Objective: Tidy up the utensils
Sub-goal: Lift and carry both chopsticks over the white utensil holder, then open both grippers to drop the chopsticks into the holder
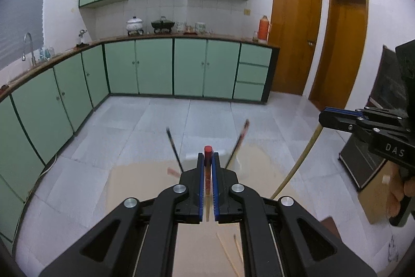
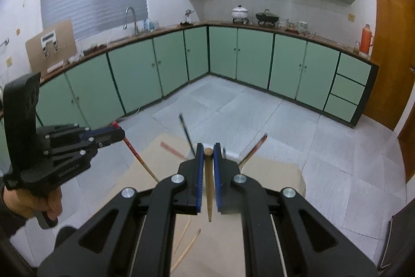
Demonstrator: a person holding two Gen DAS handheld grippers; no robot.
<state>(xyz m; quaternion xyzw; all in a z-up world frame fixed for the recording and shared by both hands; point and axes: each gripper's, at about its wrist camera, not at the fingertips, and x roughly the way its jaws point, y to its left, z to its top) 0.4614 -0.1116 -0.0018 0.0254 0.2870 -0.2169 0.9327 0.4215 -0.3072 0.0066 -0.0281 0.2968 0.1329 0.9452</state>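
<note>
My left gripper (image 1: 207,160) is shut on a red-tipped chopstick (image 1: 208,151), held upright above the tan table; it also shows in the right wrist view (image 2: 119,133) with the chopstick (image 2: 135,152) slanting down. My right gripper (image 2: 208,155) is shut on a plain wooden chopstick (image 2: 208,181); it also shows in the left wrist view (image 1: 324,118) with that chopstick (image 1: 298,162) hanging down. A white holder (image 2: 232,155) ahead holds a dark chopstick (image 2: 187,134) and a reddish one (image 2: 255,147). Two loose wooden chopsticks (image 2: 186,245) lie on the table below.
The tan table (image 2: 272,173) stands over a grey tiled floor (image 1: 155,121). A red flat stick (image 2: 172,149) lies on the table's left. Green kitchen cabinets (image 1: 155,66) line the far walls. Brown doors (image 1: 295,30) are at the right.
</note>
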